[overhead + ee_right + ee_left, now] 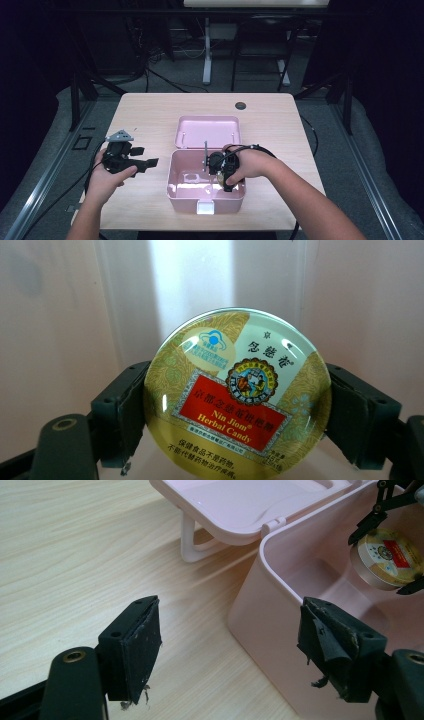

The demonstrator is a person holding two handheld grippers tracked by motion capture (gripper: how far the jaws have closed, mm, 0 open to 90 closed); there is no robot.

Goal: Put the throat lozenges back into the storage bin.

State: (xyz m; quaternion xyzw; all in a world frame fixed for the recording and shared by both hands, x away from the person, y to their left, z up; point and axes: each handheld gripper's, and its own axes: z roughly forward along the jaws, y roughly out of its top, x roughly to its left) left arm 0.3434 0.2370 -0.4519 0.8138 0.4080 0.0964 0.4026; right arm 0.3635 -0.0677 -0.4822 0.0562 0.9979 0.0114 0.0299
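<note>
The round candy tin (237, 395) sits clamped between the jaws of the right hand-held gripper (223, 172), down inside the open pink box (172, 192) on the desk (145, 107), toward the box's right-hand wall. The jaws press on opposite points of the tin's rim, with its printed lid facing the right gripper view's camera. It looks like a small metal tin: stiff, probably light, with a glossy domed lid and smooth curved sides that could slide or spin in the pads if the squeeze is off-centre. Holding it across the full width, as here, seems the safest grip; pinching by the lid alone might pop it off. The left hand-held gripper (230, 645) hangs just outside the box's left wall, its jaws spread wide with nothing between them, above bare desk. The box's lid (207, 131) lies folded back behind the box.
</note>
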